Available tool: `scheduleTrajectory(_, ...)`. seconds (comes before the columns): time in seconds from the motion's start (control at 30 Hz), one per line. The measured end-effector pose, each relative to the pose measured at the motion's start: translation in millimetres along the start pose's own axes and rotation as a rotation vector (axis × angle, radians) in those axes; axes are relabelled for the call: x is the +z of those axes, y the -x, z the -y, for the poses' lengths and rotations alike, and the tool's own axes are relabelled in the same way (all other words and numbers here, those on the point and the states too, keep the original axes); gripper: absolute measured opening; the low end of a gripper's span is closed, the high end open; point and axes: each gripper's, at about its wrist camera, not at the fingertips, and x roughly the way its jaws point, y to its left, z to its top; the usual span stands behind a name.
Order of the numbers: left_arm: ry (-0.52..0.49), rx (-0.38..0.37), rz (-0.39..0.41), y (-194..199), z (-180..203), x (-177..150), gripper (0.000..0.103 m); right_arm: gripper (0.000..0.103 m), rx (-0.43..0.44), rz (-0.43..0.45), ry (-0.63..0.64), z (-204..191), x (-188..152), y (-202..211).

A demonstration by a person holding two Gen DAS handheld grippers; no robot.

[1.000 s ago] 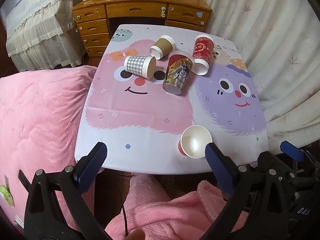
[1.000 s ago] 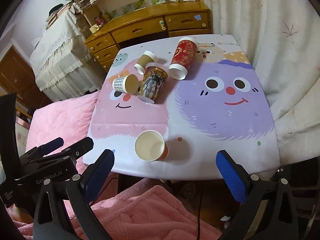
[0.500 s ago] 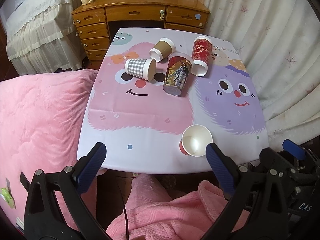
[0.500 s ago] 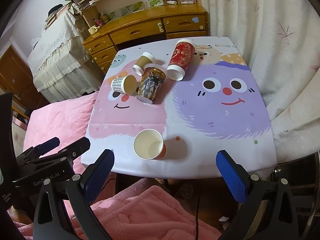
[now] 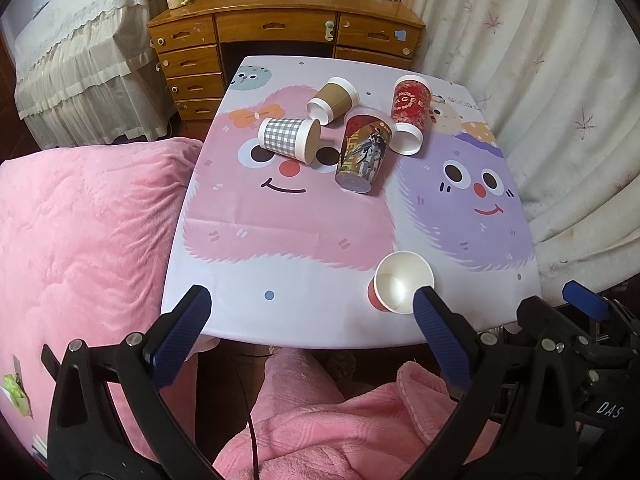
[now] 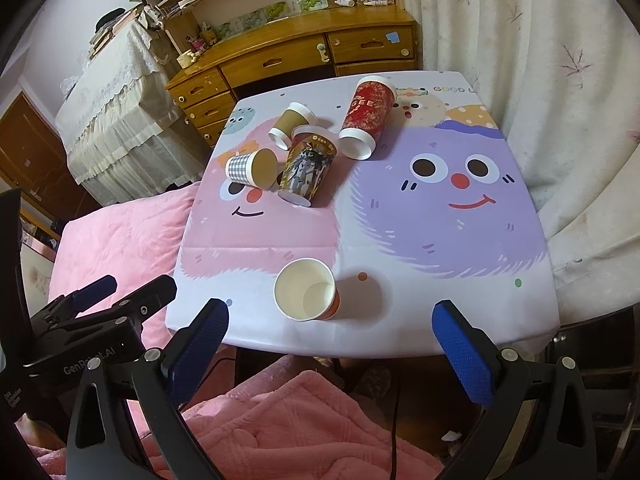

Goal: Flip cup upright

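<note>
Several paper cups lie on their sides at the far part of the table: a checked cup (image 5: 289, 138) (image 6: 251, 168), a brown cup (image 5: 333, 99) (image 6: 292, 125), a picture-printed cup (image 5: 365, 150) (image 6: 307, 169) and a red cup (image 5: 409, 113) (image 6: 366, 115). A red-sided white cup (image 5: 402, 287) (image 6: 306, 295) stands upright near the front edge. My left gripper (image 5: 310, 332) and right gripper (image 6: 330, 338) are both open and empty, held back off the table's front edge.
The table (image 5: 288, 232) (image 6: 440, 240) has a cartoon-face cloth. A pink blanket (image 5: 80, 240) lies at its left and below. A wooden desk (image 5: 280, 28) stands behind it, and curtains (image 5: 560, 80) hang on the right.
Both grippers have drawn slightly back and up from the table, so it looks a little smaller. The cups have not moved.
</note>
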Motion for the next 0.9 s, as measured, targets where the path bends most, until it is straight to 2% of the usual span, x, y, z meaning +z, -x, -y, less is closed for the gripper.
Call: scheduleTrajectory(0.9, -0.020, 0.012, 0.015, 3, -3, -6, 0.101, 0.103, 0.024, -0.040, 0.006, -8, -1, -14)
